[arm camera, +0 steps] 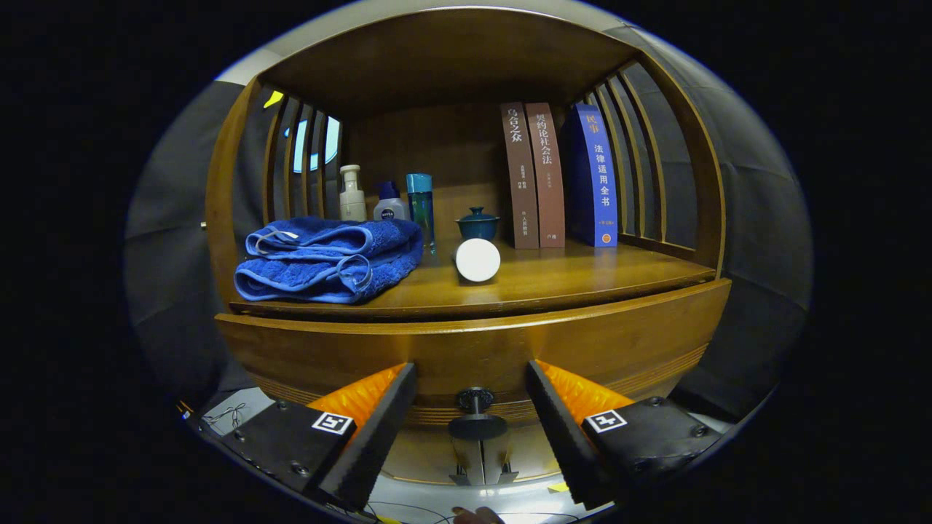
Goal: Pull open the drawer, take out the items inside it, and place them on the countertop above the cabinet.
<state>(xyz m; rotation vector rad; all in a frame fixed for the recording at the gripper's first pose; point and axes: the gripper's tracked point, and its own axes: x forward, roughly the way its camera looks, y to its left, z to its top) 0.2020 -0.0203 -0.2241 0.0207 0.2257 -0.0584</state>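
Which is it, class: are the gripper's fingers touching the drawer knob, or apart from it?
Apart. The gripper view shows the open gripper with the drawer knob between its fingers, clear gaps either side.

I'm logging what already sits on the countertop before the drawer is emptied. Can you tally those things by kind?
Books: 3
Bottles: 3
Folded blue towels: 1
Lidded teal cups: 1
White cylinders lying on their side: 1
Total: 9

The hand-held gripper is open, its fingers either side of the drawer knob.
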